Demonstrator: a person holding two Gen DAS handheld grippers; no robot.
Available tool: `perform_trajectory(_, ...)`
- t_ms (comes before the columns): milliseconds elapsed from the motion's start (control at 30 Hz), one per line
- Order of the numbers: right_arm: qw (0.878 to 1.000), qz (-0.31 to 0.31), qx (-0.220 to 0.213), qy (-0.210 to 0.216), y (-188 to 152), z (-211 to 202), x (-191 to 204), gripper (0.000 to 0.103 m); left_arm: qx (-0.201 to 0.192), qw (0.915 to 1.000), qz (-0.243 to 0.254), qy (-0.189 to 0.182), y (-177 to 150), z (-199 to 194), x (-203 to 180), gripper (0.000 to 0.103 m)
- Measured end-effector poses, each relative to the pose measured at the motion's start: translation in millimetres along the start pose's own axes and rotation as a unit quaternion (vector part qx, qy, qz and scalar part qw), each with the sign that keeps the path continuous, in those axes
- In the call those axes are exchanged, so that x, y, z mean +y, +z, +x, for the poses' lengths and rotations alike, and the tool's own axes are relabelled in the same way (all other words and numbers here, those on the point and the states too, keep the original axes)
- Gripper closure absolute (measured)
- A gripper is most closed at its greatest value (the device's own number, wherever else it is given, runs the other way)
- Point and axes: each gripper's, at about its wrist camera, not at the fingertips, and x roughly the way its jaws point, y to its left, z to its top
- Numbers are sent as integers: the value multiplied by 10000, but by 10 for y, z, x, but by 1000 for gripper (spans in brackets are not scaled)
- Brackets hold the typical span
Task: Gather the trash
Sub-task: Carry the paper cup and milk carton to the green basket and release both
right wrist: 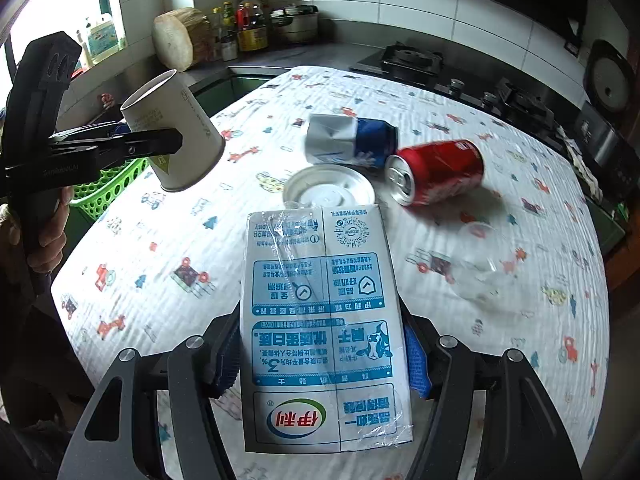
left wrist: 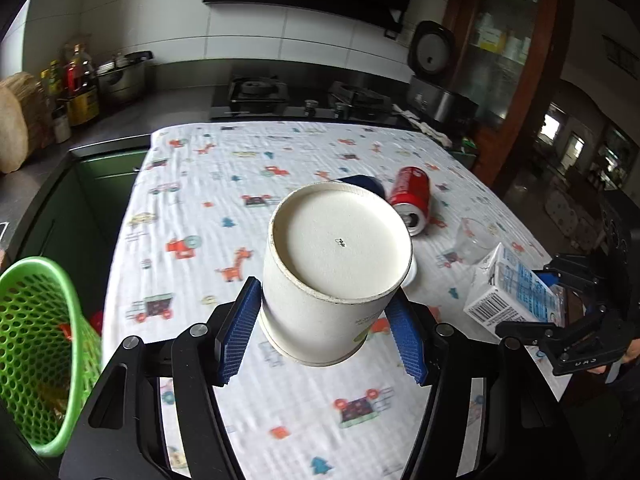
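Both tongs loaded above the surface

Up off the cloth-covered surface, the left tongs tilt downward, clamped on a white paper cup, bottom toward the camera; a green mesh basket sits left of them. Right tongs, angled down, grip a milk carton. Ahead lie a red soda can and plastic lid.

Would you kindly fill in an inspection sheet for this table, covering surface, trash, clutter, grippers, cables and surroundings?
Surface: patterned cloth covers the table.
Job's things: red can on its side, blue-white carton, white lid, clear plastic cup on the cloth; green basket at the table's edge.
Clutter: nothing seen.
Grippers: left gripper holds a paper cup; right gripper holds a milk carton.
Cables: nothing seen.
Surroundings: stove, rice cooker.
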Motion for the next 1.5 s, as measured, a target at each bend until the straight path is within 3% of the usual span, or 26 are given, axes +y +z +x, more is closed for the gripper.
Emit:
perform_trajectory(233, 9979, -507, -73, 393, 392, 203, 659, 40, -146, 9937, -649, 899, -206, -569, 991, 41)
perform_trajectory(467, 9930, -865, -89, 796, 794, 478, 1257, 40, -17, 9767, -1242, 1750, -473, -962, 1944, 41)
perform_trajectory(600, 9899, -989, -95, 1013, 1039, 659, 1558, 40, 255, 9659, -1623, 1999, -642, -955, 2405, 41)
perform_trajectory(767, 9863, -1107, -73, 1224, 1337, 880, 1866, 40, 477, 9568, -1922, 2131, -856, -899, 2745, 41)
perform_trajectory(1100, 9791, -1266, -10, 1593, 1762, 1259, 2387, 40, 802, 9477, -2181, 2187, -1053, -779, 3075, 39)
perform_trajectory(1500, 9739, -1371, 124, 1805, 2161, 1749, 2915, 40, 734, 9463, -2410, 2029, -1182, -827, 3138, 31)
